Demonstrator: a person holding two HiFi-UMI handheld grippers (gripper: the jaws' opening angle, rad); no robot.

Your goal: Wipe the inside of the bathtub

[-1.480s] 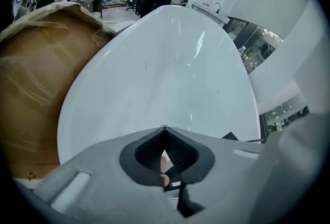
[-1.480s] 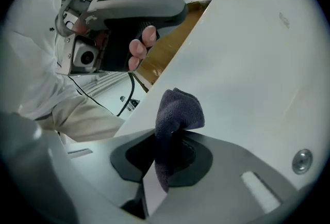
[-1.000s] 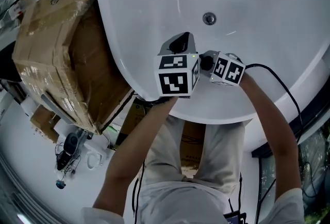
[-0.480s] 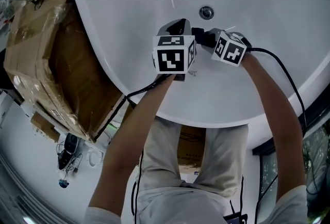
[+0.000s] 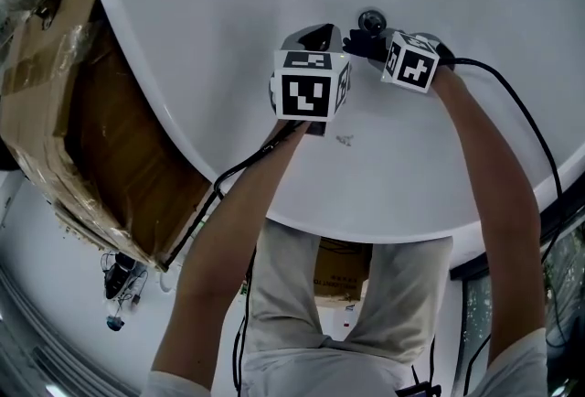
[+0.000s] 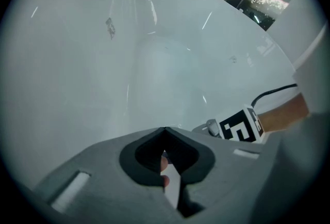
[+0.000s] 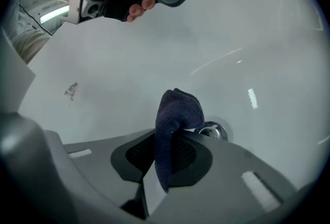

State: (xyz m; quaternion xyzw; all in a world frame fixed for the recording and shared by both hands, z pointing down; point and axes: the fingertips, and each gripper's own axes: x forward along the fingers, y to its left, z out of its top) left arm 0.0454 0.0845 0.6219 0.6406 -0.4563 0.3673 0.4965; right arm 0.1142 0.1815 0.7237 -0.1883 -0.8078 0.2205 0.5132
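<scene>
Bathtub (image 5: pixel 210 11): white, glossy, curved wall, thin streaks of light reflected on it. Chrome drain (image 7: pixel 212 131) sits in the tub floor just past the tips of my right tongs (image 7: pixel 172 139), a little to their right. Small grey smudge (image 7: pixel 71 90) on the tub surface, well off to the left of those tongs.

Cloth (image 7: pixel 175 114): dark navy, terry pile, bunched into a fold and pinched between my right tongs. Its rounded top stands past the tips and a tail hangs back between them. It is right beside the drain; I can't tell whether it touches the tub.
</scene>
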